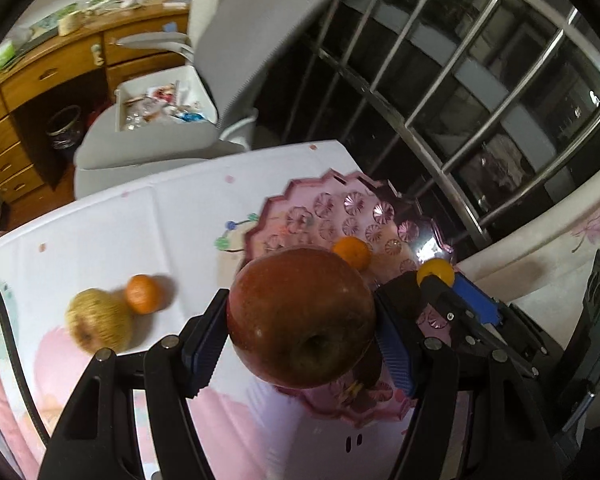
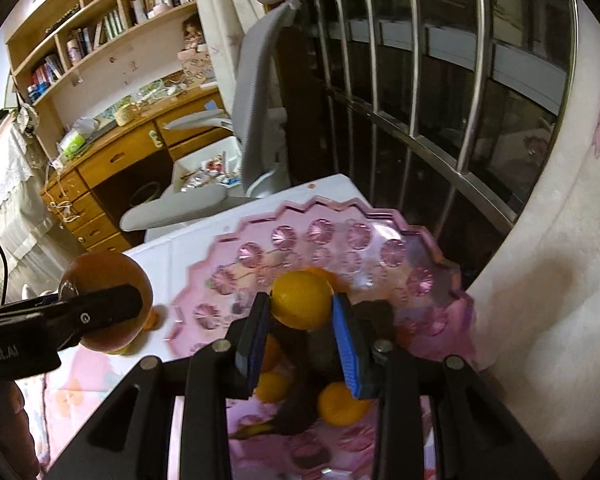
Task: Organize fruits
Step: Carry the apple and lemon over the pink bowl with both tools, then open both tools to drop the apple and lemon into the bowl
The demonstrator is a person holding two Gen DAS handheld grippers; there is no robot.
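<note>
My left gripper (image 1: 302, 302) is shut on a large red apple (image 1: 300, 320), held above the near-left rim of a pink scalloped tray (image 1: 332, 200). One mandarin (image 1: 352, 253) lies on that tray. A yellowish apple (image 1: 98, 324) and another mandarin (image 1: 142, 294) rest on the white cloth to the left. My right gripper (image 2: 301, 300) is shut on a yellow-orange mandarin (image 2: 300, 290) over the pink tray (image 2: 380, 248). Below it in the tray lie mandarins (image 2: 342, 404), partly hidden by the fingers. The left gripper with the apple (image 2: 104, 276) shows at the left of the right wrist view.
A grey office chair (image 1: 236, 60) stands just behind the table's far edge. A wooden desk (image 1: 52, 76) with drawers is farther back on the left. Metal window bars (image 1: 480, 80) run along the right, with a white flowered fabric (image 2: 560, 280) beside the tray.
</note>
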